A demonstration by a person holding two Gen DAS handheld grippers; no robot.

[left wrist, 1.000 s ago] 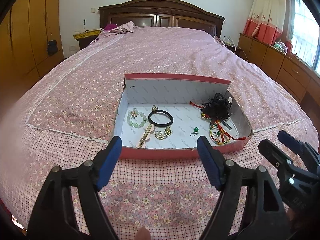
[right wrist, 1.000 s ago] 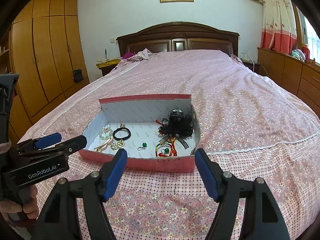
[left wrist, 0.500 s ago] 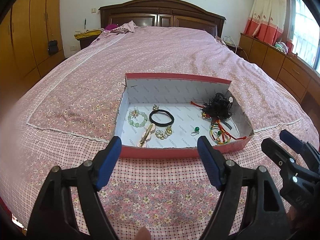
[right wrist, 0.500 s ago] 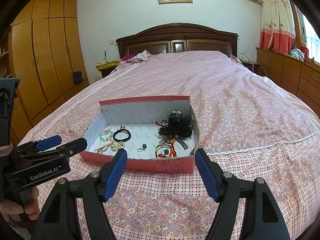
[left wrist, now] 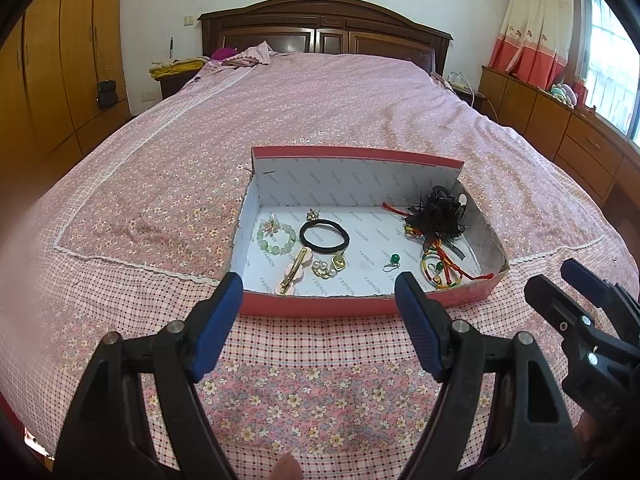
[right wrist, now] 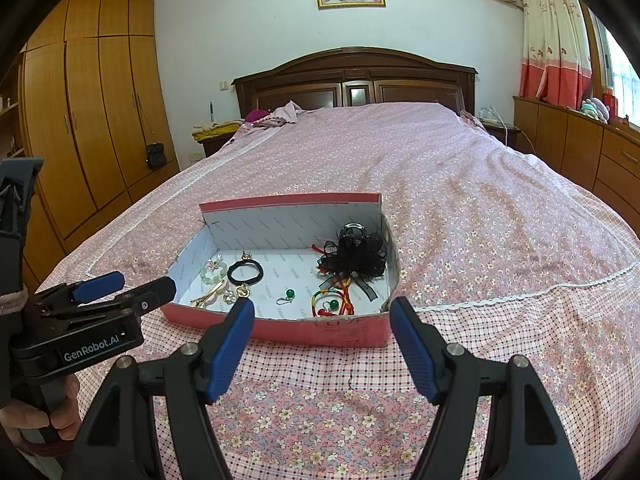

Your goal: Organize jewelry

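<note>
On the pink flowered bedspread (left wrist: pixel 320 128), near the foot of the bed, sits a shallow red box (left wrist: pixel 320 305) lined with white paper, and the jewelry lies loose on its floor. Along the left side are a pale green bead bracelet (left wrist: pixel 276 236), a black hair tie (left wrist: pixel 324 234) and a gold hair clip (left wrist: pixel 294 270); a small cluster of pearl and gold pieces (left wrist: pixel 329 266) beside the clip is too small to sort into separate items. A green bead earring (left wrist: pixel 393 261) lies alone near the middle. At the right end a black ribbon bow (left wrist: pixel 438 216) covers part of a tangle of red and yellow cords (left wrist: pixel 440 268), so where one cord ends and the next begins cannot be made out. The lining is printed over and over with the word FASHION; faint lettering on the box's outer front wall in the right wrist view is unreadable. Both tools hover short of the box: the left gripper (left wrist: pixel 318 316) and the right gripper (right wrist: pixel 322 340) each have their blue-padded jaws spread wide with nothing between them. Seen from the right wrist view, the left tool's body reads GenRobot.AI, with a hand (right wrist: pixel 30 416) gripping its handle, partly cut off at the frame edge.
</note>
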